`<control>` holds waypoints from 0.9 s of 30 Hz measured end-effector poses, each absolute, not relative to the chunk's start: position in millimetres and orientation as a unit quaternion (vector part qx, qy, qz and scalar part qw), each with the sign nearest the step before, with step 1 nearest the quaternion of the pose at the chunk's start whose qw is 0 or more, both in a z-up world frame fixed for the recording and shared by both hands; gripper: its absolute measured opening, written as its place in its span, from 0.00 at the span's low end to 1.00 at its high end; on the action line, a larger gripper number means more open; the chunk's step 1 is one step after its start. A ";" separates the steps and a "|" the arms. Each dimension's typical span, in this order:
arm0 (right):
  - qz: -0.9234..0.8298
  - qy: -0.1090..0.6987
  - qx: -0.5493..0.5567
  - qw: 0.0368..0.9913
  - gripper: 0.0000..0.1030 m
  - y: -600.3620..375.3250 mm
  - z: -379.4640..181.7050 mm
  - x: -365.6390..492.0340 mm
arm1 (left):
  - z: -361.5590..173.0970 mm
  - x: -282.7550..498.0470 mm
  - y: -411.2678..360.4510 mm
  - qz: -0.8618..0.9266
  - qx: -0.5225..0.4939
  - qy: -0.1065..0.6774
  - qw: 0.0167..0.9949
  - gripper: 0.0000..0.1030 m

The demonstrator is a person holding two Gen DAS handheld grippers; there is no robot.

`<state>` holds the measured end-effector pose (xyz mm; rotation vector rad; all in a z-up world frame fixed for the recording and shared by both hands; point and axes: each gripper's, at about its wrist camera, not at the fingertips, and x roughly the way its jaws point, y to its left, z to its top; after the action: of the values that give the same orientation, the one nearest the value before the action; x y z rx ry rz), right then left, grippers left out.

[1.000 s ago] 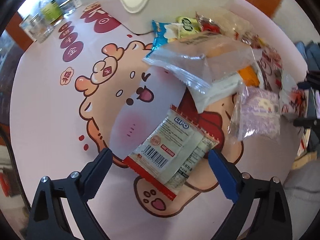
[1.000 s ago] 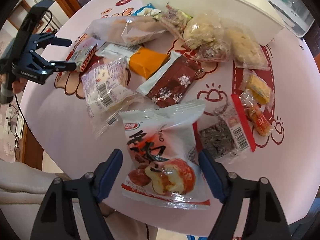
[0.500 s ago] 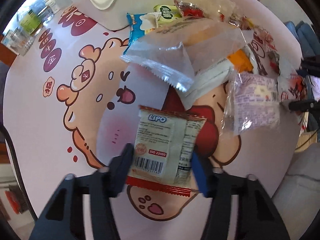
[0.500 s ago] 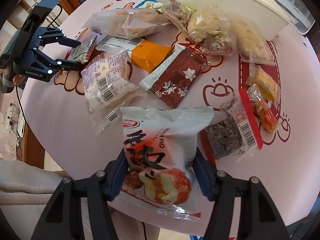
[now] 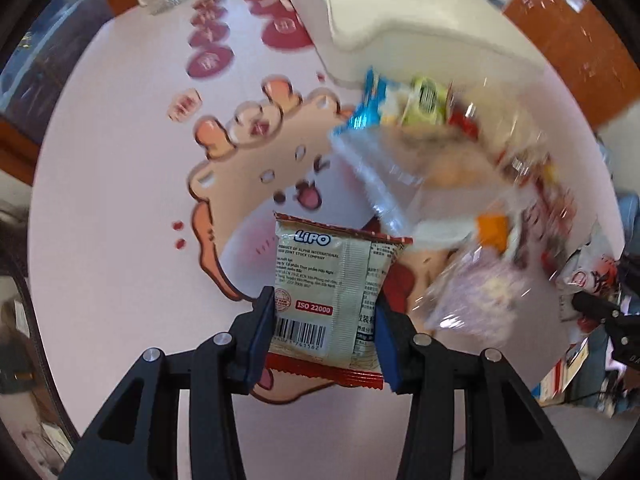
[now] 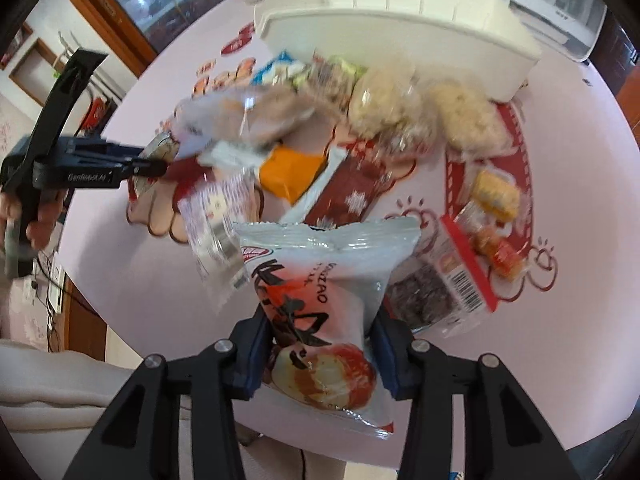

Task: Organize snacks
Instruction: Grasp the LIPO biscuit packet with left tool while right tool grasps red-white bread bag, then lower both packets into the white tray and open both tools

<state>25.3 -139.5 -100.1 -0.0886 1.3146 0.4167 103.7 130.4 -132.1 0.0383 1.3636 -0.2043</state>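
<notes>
Both claws have just been closing. The left claw (image 5: 325, 328) now squeezes the Lipo cookie pack (image 5: 334, 292), and the right claw (image 6: 320, 354) squeezes the red-and-white snack bag (image 6: 320, 316). Both packs are now lifted off the table (image 5: 120, 208), ready to go to the white bin (image 6: 400, 28) behind the snack pile.

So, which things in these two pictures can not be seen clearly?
- Left wrist view: the snack pile is motion-blurred; labels unreadable.
- Both views: the white bin shows only its outer wall, so its contents are hidden.
- Right wrist view: the red-and-white snack bag hides the table under it.
</notes>
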 end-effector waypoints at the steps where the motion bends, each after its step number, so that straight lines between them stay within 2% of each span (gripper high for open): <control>1: 0.192 0.601 -0.036 0.775 0.43 -141.2 -94.1 29.0 | -120.2 106.3 126.1 -0.089 0.021 0.620 0.779 0.43; 10: 0.179 0.528 -0.009 0.830 0.43 -149.0 -14.7 91.4 | -15.8 145.1 76.6 -0.087 0.038 0.515 0.852 0.43; 15: 0.156 0.484 -0.002 0.861 0.43 -157.6 34.9 148.0 | 24.8 189.1 41.4 -0.090 0.045 0.461 0.882 0.43; 21: 0.130 0.445 0.018 0.886 0.44 -167.0 67.9 216.4 | 49.7 237.7 19.5 -0.076 0.027 0.425 0.901 0.43; 27: 0.101 0.450 0.037 0.887 0.44 -170.5 56.3 272.3 | 29.4 286.3 14.0 -0.046 0.006 0.428 0.903 0.43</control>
<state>272.3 -170.5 56.3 0.0764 0.9350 0.2096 286.3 14.0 29.4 0.0115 0.8848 -0.0946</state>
